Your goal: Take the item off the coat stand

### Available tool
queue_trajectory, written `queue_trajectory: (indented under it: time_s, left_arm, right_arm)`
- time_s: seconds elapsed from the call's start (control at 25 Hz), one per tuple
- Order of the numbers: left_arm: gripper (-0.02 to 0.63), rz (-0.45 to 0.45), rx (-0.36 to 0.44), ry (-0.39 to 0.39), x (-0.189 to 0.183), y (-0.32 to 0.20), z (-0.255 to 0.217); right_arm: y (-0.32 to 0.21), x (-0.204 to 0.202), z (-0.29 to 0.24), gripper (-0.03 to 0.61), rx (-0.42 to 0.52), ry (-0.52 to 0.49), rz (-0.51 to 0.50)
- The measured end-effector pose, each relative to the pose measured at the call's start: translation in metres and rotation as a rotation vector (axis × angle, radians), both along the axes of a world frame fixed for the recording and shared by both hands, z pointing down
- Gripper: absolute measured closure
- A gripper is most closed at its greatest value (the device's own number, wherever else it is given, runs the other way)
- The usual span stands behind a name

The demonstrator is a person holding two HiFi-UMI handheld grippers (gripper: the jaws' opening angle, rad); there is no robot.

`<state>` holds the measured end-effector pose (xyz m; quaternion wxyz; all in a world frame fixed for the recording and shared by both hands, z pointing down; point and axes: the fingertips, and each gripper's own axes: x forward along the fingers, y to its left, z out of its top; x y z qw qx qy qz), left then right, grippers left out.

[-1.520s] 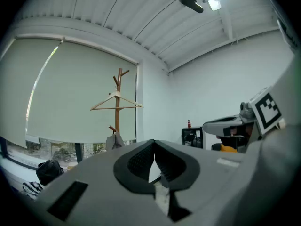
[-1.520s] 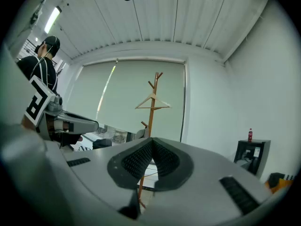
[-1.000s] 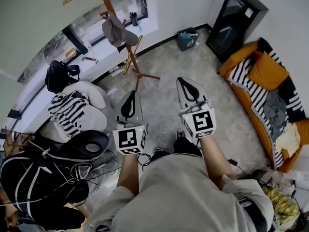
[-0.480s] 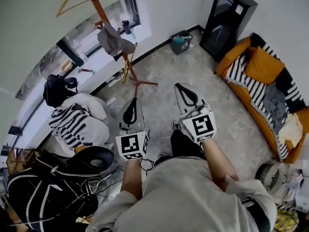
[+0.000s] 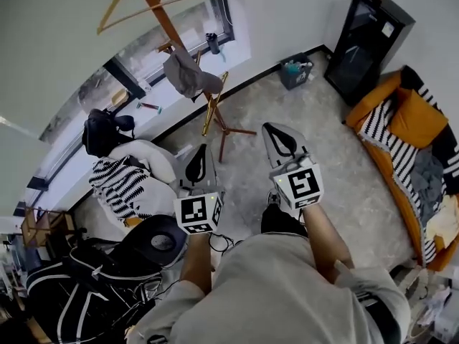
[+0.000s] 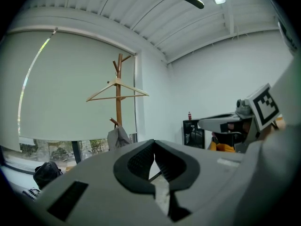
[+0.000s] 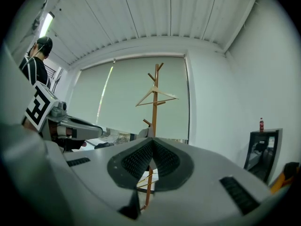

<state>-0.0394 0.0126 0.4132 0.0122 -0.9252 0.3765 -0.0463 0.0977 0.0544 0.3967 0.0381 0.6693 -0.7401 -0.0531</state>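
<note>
- Claws nearest: left claw (image 6: 153, 143) and right claw (image 7: 151, 143) are both closed tip to tip, gripping nothing, side by side above the floor (image 5: 337, 170)
- Coat stand (image 5: 163, 16) stands beyond, well apart from both
- Grey item (image 6: 117, 137) hangs from a low peg against the pole, long axis vertical, drooping floorward
- Left gripper view shows it whole; in the right gripper view the jaws hide most of it; only the head view shows the stand's feet

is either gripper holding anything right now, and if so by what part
Nothing is held. The left gripper and right gripper are shut with nothing between the jaws; the grey item hangs on the coat stand, away from both.
</note>
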Motion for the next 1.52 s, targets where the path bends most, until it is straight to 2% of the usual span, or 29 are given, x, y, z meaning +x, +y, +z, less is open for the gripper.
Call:
queue_trajectory:
  time_s: [0.44, 0.64, 0.76, 1.04, 1.24, 1.52]
  left_arm:
    - [0.603, -0.07, -0.069, -0.046, 0.058, -0.084, 0.019]
    - [0.603, -0.139, -0.104, -0.057, 0.066, -0.106, 0.035]
    - [0.603, -0.161, -0.107, -0.074, 0.066, -0.115, 0.038]
    - [0.603, -0.216, -0.14, -0.074, 0.051, -0.143, 0.049]
    - [0.603, -0.24, -0.126, -0.047, 0.04, -0.173, 0.049]
    - [0.603, -0.275, -0.12, -0.019, 0.002, -0.212, 0.045]
  right_arm:
    - [-0.086, 0.067, 0.012, 0.574, -0.072, -0.022, -0.069]
    - [-0.109, 0.078, 0.029, 0.574, -0.107, -0.001, -0.145]
    - [-0.123, 0.082, 0.038, 0.574, -0.127, -0.027, -0.166]
    - [-0.16, 0.069, 0.052, 0.574, -0.168, -0.034, -0.215]
    - [-0.19, 0.056, 0.056, 0.574, -0.186, -0.001, -0.242]
    - [-0.24, 0.014, 0.045, 0.574, -0.19, 0.057, -0.315]
